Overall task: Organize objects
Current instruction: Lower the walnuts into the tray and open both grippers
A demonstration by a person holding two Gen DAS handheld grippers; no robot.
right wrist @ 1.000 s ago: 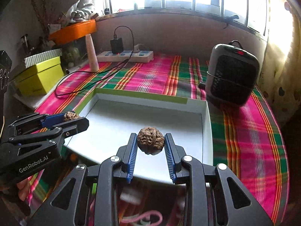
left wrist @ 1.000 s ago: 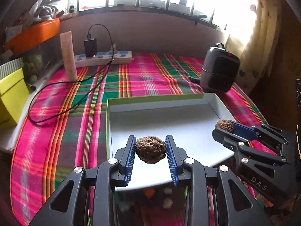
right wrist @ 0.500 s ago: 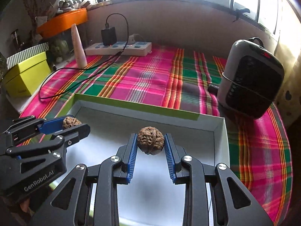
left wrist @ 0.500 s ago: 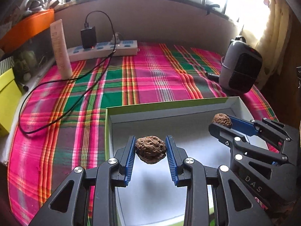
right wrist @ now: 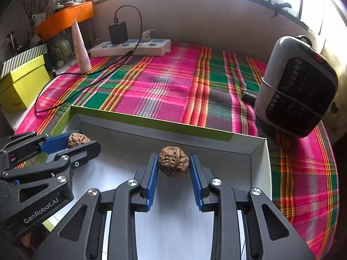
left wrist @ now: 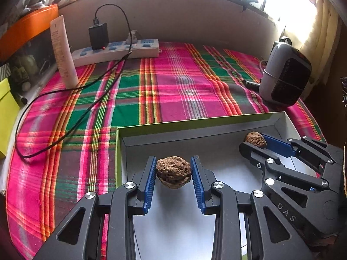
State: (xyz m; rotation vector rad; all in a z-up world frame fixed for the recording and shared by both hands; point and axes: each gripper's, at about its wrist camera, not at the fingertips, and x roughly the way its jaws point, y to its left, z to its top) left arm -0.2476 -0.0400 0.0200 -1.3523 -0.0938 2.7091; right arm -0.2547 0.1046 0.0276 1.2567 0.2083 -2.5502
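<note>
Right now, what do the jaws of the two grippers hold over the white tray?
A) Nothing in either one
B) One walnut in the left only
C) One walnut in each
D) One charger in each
C: the left gripper is shut on a walnut, and the right gripper on another walnut, both above the white tray.

Back of the plaid table, under the bright window

Plaid cloth (left wrist: 173, 91) covers the table in pink and green; a white power strip (left wrist: 117, 51) lies at the far edge with a black charger (left wrist: 98, 35) plugged in, its cable (left wrist: 65, 99) looping across the cloth. A pale tube (left wrist: 64, 52) stands upright just left of the strip, a small heater (right wrist: 297, 86) sits at right, a yellow-green box (right wrist: 23, 82) and an orange shelf (right wrist: 65, 18) at left.
</note>
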